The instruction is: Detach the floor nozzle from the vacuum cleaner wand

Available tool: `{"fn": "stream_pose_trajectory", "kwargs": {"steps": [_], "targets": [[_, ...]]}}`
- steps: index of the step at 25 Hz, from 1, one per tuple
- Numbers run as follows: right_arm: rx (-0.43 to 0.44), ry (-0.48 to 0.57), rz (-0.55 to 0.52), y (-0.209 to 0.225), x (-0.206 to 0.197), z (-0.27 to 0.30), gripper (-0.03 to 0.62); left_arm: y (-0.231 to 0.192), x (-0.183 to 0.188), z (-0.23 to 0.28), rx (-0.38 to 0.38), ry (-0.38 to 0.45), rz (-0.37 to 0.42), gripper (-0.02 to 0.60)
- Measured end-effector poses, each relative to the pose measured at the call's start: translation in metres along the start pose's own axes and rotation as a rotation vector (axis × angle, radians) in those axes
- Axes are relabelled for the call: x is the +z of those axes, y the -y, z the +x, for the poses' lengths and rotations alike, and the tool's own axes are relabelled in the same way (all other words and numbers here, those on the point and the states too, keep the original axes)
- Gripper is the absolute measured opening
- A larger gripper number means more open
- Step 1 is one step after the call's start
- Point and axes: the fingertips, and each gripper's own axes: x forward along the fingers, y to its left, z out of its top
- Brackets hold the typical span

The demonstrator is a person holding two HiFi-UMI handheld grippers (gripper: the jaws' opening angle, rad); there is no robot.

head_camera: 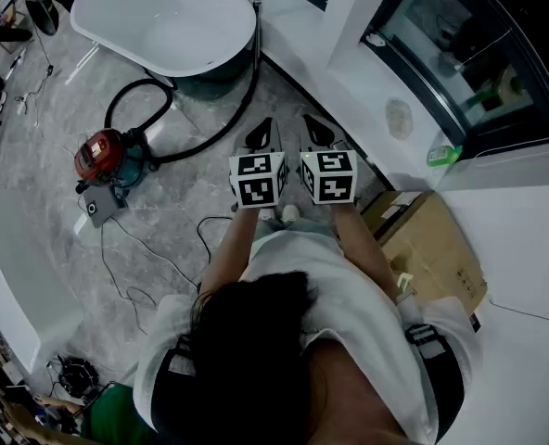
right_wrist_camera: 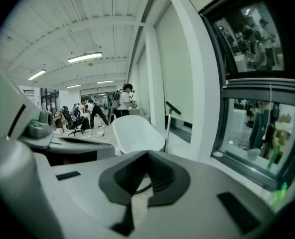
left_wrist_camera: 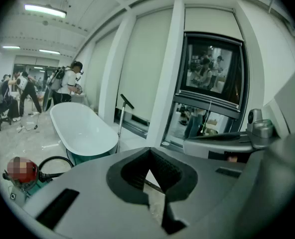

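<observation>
The red vacuum cleaner [head_camera: 103, 153] sits on the grey floor at the left. Its black hose [head_camera: 210, 137] curls across the floor to a thin wand [head_camera: 257, 3] that stands upright beside the white bathtub [head_camera: 163, 17]. In the left gripper view the wand [left_wrist_camera: 121, 121] carries a black angled piece [left_wrist_camera: 126, 102] at its top; whether that is the nozzle I cannot tell. My left gripper [head_camera: 263, 133] [left_wrist_camera: 148, 156] and right gripper [head_camera: 316, 130] [right_wrist_camera: 146, 158] are held side by side in front of the person, both shut and empty, well short of the wand.
A cardboard box [head_camera: 437, 248] lies on the floor at the right, beside a white wall and a dark window [head_camera: 469, 54]. Thin cables [head_camera: 154, 258] trail over the floor near the person's feet. Several people stand far off behind the tub [left_wrist_camera: 68, 83].
</observation>
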Motion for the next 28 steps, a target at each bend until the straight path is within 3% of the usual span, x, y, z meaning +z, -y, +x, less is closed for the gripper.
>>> {"fn": "stream_pose_trajectory", "kwargs": {"steps": [10, 28], "targets": [[0.003, -0.005, -0.014, 0.000, -0.001, 0.007, 0.015, -0.004, -0.001, 0.005, 0.005, -0.002, 0.004, 0.003], [-0.011, -0.004, 0.058, 0.010, 0.003, 0.030, 0.015, -0.016, 0.014, 0.025, -0.006, 0.007, 0.003, 0.004]]}}
